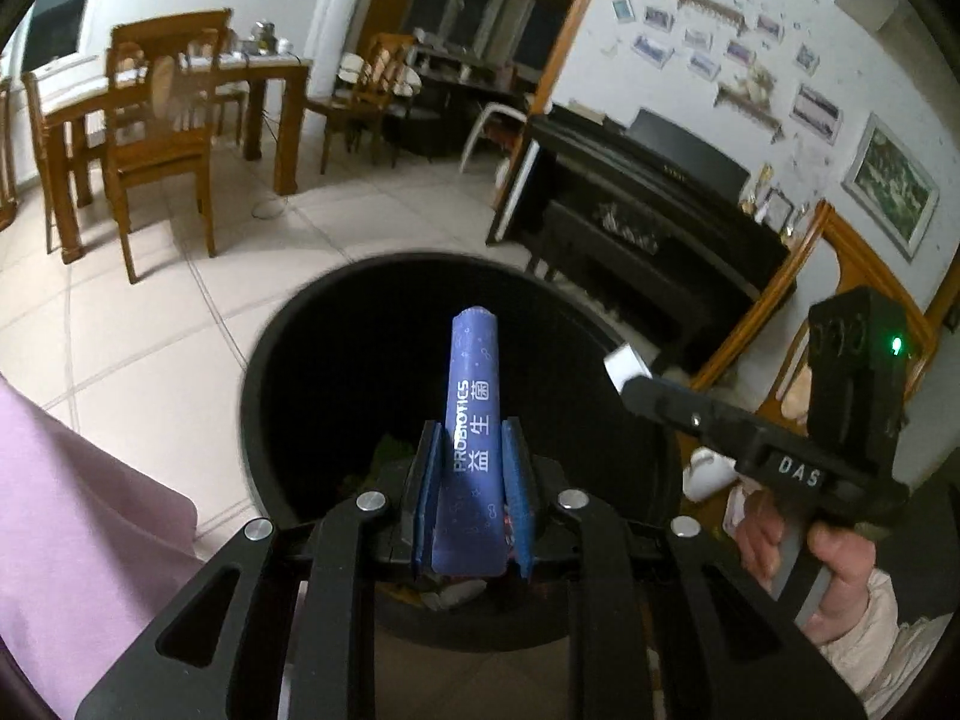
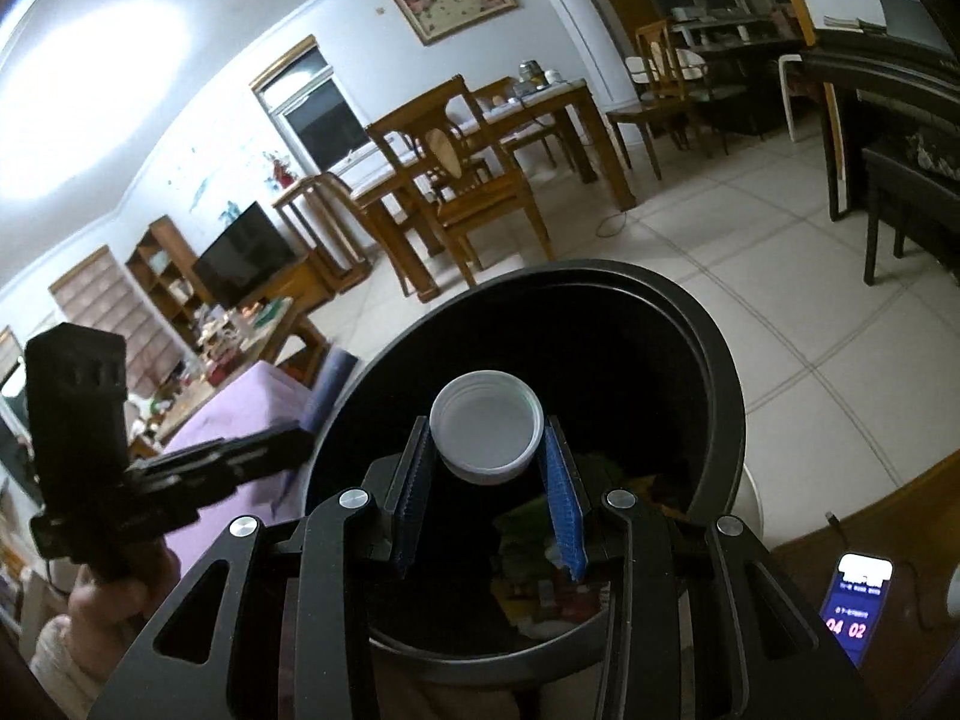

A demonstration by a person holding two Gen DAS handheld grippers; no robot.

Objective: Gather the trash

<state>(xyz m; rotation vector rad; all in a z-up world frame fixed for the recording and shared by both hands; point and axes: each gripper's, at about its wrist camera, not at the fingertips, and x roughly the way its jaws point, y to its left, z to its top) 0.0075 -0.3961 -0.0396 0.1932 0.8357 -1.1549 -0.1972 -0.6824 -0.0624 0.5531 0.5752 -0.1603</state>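
Observation:
A black round trash bin (image 1: 270, 360) stands on the tiled floor right below both grippers. My left gripper (image 1: 471, 427) is shut on a blue probiotics sachet (image 1: 471, 396), which sticks out forward over the bin's mouth. My right gripper (image 2: 486, 427) is shut on a white bottle cap (image 2: 487, 435), its hollow side facing the camera, also above the bin (image 2: 720, 360). In the left wrist view the right gripper (image 1: 627, 372) reaches in from the right with the cap (image 1: 624, 360) at the rim. In the right wrist view the left gripper (image 2: 240, 450) comes in from the left.
Colourful wrappers (image 2: 540, 564) lie at the bin's bottom. A purple cloth (image 1: 78, 528) is at the left, and a phone showing a timer (image 2: 855, 612) at the right. A wooden dining table with chairs (image 1: 156, 120) and a black piano (image 1: 648, 198) stand beyond.

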